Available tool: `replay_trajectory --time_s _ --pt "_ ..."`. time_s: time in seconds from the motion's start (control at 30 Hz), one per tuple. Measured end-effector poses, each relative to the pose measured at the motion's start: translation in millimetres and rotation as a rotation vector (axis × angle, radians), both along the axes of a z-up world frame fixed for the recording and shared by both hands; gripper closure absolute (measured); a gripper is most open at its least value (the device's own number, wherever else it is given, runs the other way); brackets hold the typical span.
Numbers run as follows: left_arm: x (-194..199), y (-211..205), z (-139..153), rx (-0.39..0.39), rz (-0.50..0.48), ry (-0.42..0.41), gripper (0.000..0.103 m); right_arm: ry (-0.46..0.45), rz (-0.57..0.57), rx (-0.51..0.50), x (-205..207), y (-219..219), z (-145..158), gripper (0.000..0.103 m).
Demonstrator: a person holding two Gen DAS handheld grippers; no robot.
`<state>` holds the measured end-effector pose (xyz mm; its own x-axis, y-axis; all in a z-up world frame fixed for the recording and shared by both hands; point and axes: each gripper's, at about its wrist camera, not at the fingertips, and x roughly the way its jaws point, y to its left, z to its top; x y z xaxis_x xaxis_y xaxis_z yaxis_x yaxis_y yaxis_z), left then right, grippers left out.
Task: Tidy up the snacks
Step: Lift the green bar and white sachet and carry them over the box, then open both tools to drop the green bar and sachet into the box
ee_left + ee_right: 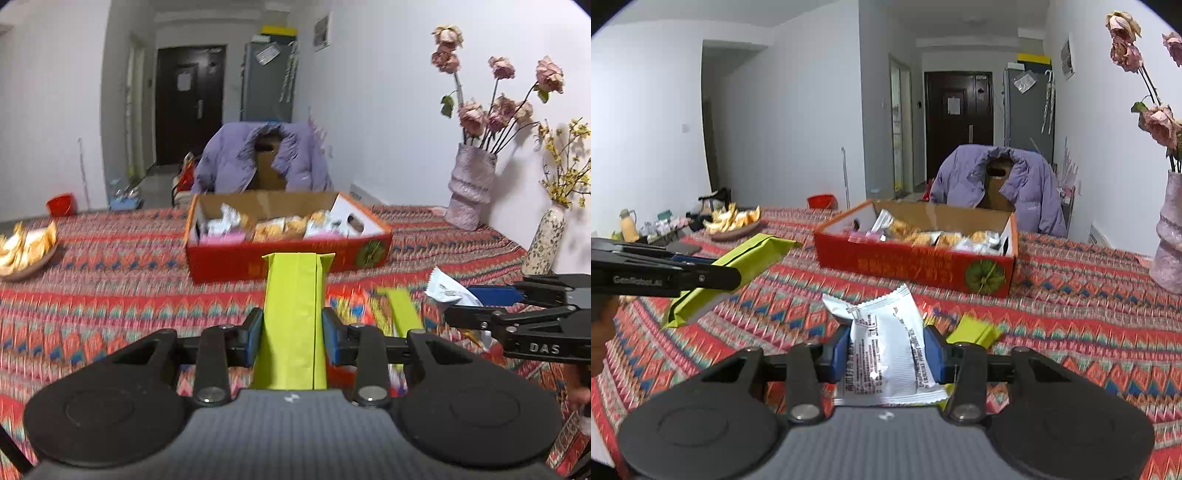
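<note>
Two snack packets in hand, one per gripper, both carried above the table and aimed toward the box, by my reading for dropping in with the rest.

Item 1: long lime-green foil packet [293,321], clamped across its middle between the blue pads of the left gripper [292,334]; its far end juts forward, clear of the cloth, which leaves that end free to go over the box wall first.

Item 2: white crinkled plastic sachet with printed text [882,350], pinched between the blue pads of the right gripper [886,354], its sealed top edge leading.

Item 3: open red cardboard box with plain brown inner walls [916,260], standing on the table ahead of both grippers, already part-filled with small wrapped snacks in orange, white and pink. Judged to be the collecting point.

Item 4: further lime-green packet [975,330] lying on the cloth just beyond the right gripper, not yet gathered.

Surface: table under a woven cloth in red, orange and blue zigzag [110,288]; a shallow brown dish of orange peel [26,251] well to the left; a mauve textured vase of dried pink roses [471,184] and a speckled vase of yellow sprigs [545,236] by the right wall.

Room: white walls, dark door, grey cabinet, lilac padded jacket on a chair [258,158] behind the box, red bucket [61,205] on the floor.
</note>
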<state>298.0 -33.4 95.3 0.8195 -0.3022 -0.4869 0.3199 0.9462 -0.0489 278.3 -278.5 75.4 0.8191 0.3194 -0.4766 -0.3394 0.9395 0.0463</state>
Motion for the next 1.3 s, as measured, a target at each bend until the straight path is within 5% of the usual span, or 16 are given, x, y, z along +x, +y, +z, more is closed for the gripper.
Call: replay_trajectory --time_s 0.4,0.57,0.77,0.97,1.03,1.3 --pt "173 -39 46 0.003 -0.035 -0.007 0.068 -0.061 0.052 -0.072 161 -6 51 0.061" --pt "273 -56 26 0.011 0.026 0.098 0.068 0.040 0.053 -0.054 260 -6 47 0.061" --pt "349 -64 -16 0.080 0.097 0.174 0.068 0.176 -0.011 0.026 366 -4 19 0.060" --pt "369 -69 -54 0.088 0.094 0.251 0.063 0.324 -0.075 0.100 436 -1 -23 0.056" --pt "363 -70 -57 0.107 0.077 0.233 0.049 0.333 -0.096 0.106 442 0 -32 0.051" --pt "339 -64 -27 0.130 0.040 0.177 0.043 0.315 -0.093 0.052 424 7 -22 0.037"
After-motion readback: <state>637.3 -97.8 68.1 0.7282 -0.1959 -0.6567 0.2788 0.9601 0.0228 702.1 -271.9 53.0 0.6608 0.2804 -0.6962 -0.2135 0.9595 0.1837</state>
